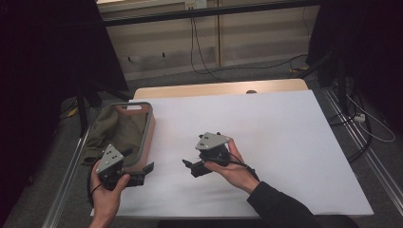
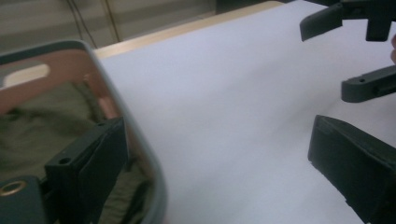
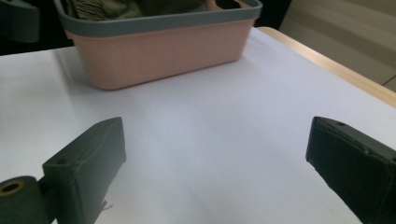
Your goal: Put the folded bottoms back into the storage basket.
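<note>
White worktop: the basket [image 1: 146, 137] with green cloth [image 1: 111, 130] sits at its left edge, nearest the left gripper [image 1: 145, 172] (jaws apart, straddling the rim); right gripper [image 1: 189, 166] also gapes, empty.

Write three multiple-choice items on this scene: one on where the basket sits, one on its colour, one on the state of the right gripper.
1. Where is the basket?
A. at the table's left edge
B. at the middle of the table
C. on the floor

2. What colour are the basket's walls?
A. blue
B. pink with a grey rim
C. yellow

3. How is the right gripper?
A. shut on a cloth
B. open with nothing between its jaws
C. shut on the basket

Answers: 1 A, the high view shows it by the left side of the table. 2 B, the right gripper view shows pink walls under a grey rim. 3 B, its jaws stand wide apart over bare tabletop.
</note>
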Tool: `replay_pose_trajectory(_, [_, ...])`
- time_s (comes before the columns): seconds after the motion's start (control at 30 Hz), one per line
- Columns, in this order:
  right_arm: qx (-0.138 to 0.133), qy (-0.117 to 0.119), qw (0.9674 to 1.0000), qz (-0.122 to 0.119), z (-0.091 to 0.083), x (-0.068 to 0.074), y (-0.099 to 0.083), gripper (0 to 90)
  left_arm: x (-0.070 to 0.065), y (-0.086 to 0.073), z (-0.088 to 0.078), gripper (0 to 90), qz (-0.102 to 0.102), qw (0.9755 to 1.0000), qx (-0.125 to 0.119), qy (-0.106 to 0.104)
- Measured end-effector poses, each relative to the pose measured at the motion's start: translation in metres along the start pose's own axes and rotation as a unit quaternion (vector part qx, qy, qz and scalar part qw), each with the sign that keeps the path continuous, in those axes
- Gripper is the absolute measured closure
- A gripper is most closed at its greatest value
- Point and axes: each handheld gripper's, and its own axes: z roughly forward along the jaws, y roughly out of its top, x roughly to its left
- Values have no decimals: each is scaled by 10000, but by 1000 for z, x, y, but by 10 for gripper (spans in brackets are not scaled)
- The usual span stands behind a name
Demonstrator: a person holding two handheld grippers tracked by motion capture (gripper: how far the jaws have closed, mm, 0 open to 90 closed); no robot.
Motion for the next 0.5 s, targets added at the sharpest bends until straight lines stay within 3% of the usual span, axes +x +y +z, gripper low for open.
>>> replay_pose_trajectory(0.27, [-7, -263, 9994, 235, -19, -17, -15, 46, -24, 5, 34, 47, 350, 9986, 286, -277])
replay_pose_trajectory(0.5, [-9, -461, 9983, 345, -38, -26, -29, 55, -45, -3, 56, 50, 395, 9972, 356, -531])
